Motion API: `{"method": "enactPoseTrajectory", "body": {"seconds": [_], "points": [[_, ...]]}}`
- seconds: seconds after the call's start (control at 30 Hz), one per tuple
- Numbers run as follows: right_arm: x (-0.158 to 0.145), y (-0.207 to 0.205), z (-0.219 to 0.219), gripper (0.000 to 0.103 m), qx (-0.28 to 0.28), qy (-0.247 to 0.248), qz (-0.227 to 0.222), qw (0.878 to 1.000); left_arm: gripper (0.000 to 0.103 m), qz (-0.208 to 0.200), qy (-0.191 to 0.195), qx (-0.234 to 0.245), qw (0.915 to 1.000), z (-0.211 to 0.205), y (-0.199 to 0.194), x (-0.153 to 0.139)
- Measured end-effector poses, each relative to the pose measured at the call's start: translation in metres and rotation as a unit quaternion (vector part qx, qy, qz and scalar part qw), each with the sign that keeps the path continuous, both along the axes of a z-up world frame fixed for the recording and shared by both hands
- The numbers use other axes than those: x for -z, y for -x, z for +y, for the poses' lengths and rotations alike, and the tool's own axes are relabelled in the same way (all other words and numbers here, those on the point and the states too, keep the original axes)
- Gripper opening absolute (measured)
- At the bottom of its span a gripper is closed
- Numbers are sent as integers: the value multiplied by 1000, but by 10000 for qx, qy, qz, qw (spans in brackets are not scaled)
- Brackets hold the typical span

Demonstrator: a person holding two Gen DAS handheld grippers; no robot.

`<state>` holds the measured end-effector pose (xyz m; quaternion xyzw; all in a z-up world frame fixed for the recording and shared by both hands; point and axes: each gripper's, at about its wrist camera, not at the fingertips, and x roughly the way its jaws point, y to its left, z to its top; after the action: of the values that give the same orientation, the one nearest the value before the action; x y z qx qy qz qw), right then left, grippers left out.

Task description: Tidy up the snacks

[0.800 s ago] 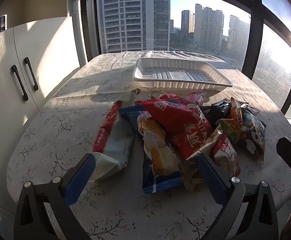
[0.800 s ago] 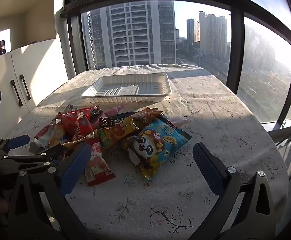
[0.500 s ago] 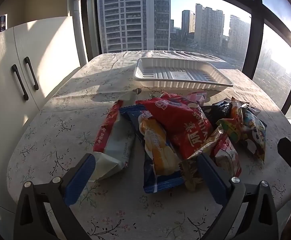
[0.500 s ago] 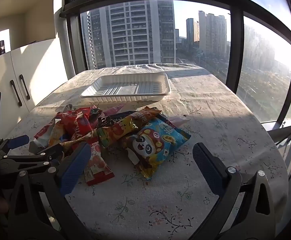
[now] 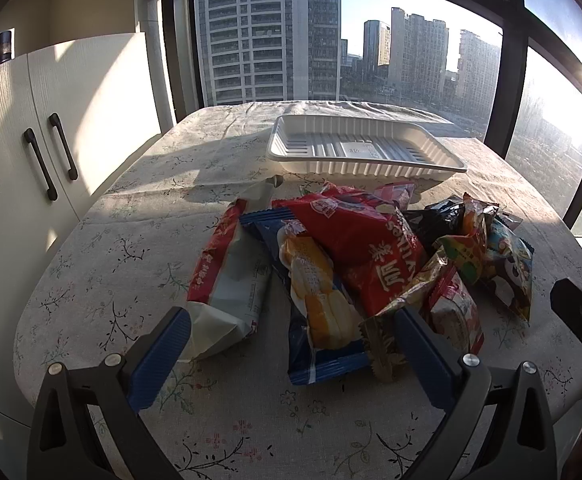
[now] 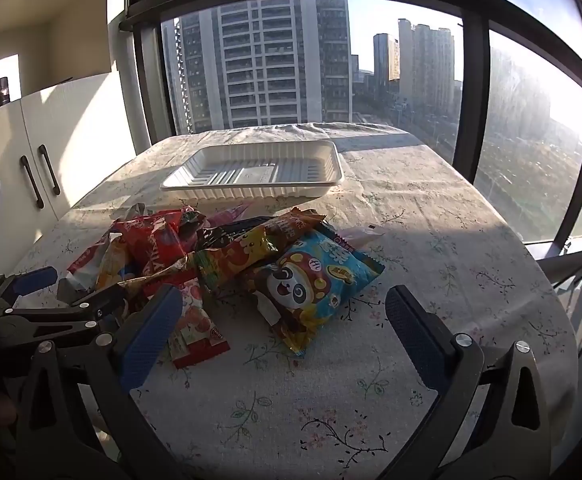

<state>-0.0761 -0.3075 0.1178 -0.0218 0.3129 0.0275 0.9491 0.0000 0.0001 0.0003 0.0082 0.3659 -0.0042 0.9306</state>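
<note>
A heap of several snack packets lies mid-table: a red packet (image 5: 363, 240) on top, a blue-edged packet of yellow cakes (image 5: 319, 312), a red-and-white packet (image 5: 231, 280) at the left, a blue panda packet (image 6: 315, 280) at the right. Behind the heap stands an empty white ribbed tray (image 5: 371, 166) (image 6: 259, 190). My left gripper (image 5: 291, 324) is open just short of the heap, nothing between its blue pads. My right gripper (image 6: 283, 304) is open in front of the panda packet, holding nothing. The left gripper (image 6: 43, 292) also shows in the right wrist view.
A floral tablecloth (image 5: 139, 248) covers the table (image 6: 451, 240), whose near edge curves round. White cabinet doors with black handles (image 5: 51, 160) stand at the left. Large windows with dark frames (image 6: 471, 120) rise behind the table's far end.
Both views have crept a little nearer to the heap. Neither gripper has taken hold of anything, and the packets lie where they were.
</note>
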Motion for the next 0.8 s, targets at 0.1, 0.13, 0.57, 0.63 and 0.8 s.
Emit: {"method": "enactPoseTrajectory", "body": {"seconds": [0.1,0.13,0.57,0.63,0.8], "points": [[0,0,0,103,2,-2,10,10000,103,0,-2,0,10000,0,0,0],[1,0,0,103,2,1,16,10000,103,0,-3,-1,10000,0,0,0],[8,-4,3,103,35,15,165,9999,103,-4,-5,-3,10000,0,0,0],[8,-4,4,103,39,20,165,9999,103,-8,-3,-7,10000,0,0,0],[9,-3,3,103,49,6,180,9998,103,-6,-4,-6,10000,0,0,0]]}}
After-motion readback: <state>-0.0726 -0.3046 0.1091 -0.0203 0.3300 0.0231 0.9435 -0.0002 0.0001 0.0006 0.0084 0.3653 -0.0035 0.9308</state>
